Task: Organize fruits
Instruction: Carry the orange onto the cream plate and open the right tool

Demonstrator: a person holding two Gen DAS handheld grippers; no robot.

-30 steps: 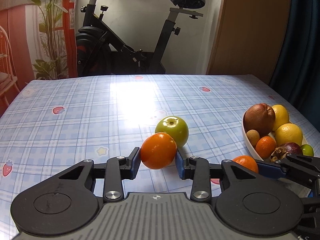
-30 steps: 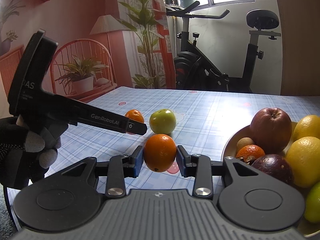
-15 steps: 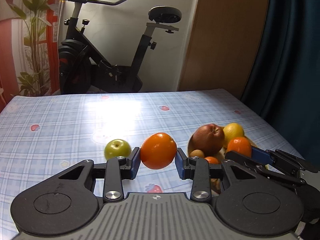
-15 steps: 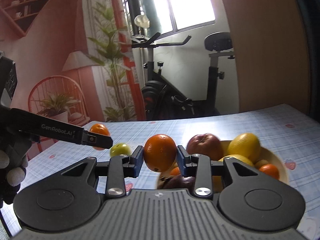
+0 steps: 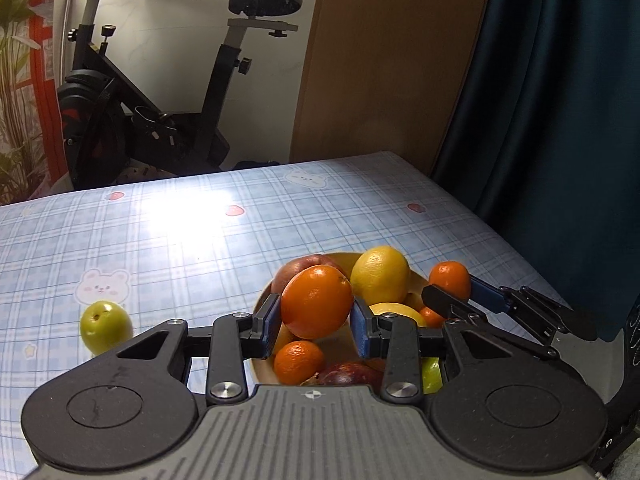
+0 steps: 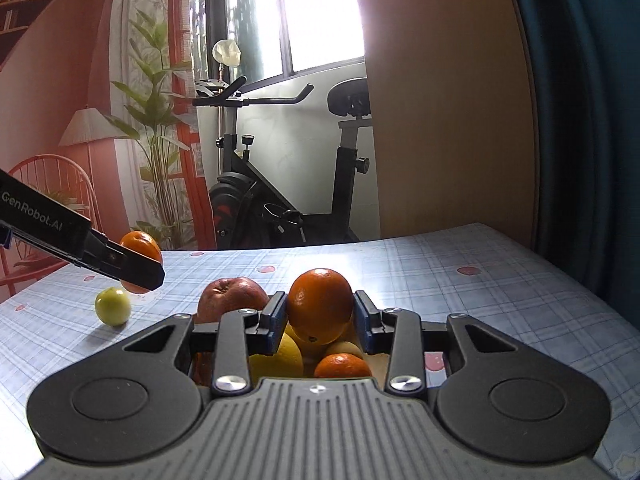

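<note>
1. A small room with an exercise bike (image 5: 160,92) against the far wall and a dark blue curtain (image 5: 560,100) to one side; in front stands a table (image 5: 200,224) under a blue checked cloth printed with bears and strawberries
2. Near the table's curtain side sits a pale fruit bowl (image 5: 262,300), already heaped: a red apple (image 6: 232,298), two lemons, the upper one (image 5: 380,276) riding high, a few small tangerines and a dark purple fruit low in front
3. The left tongs (image 5: 314,324) are clamped on a large orange (image 5: 316,302), held in the air over the bowl's near side
4. The right tongs (image 6: 320,320) are likewise closed on a second orange (image 6: 320,304), hanging above the pile on the other side
5. One green apple (image 5: 105,326) lies alone on the cloth, apart from the bowl
6. Risks as I judge them: the heap is crowded, so an orange let go from any height could roll off the lemons and over the rim, or knock a tangerine out
7. Both pairs of tongs crowd the same bowl; lowering together, they could bump each other and jar a grip loose
8. Round, smooth fruit pinched at its sides could slip if the wrist tilts
</note>
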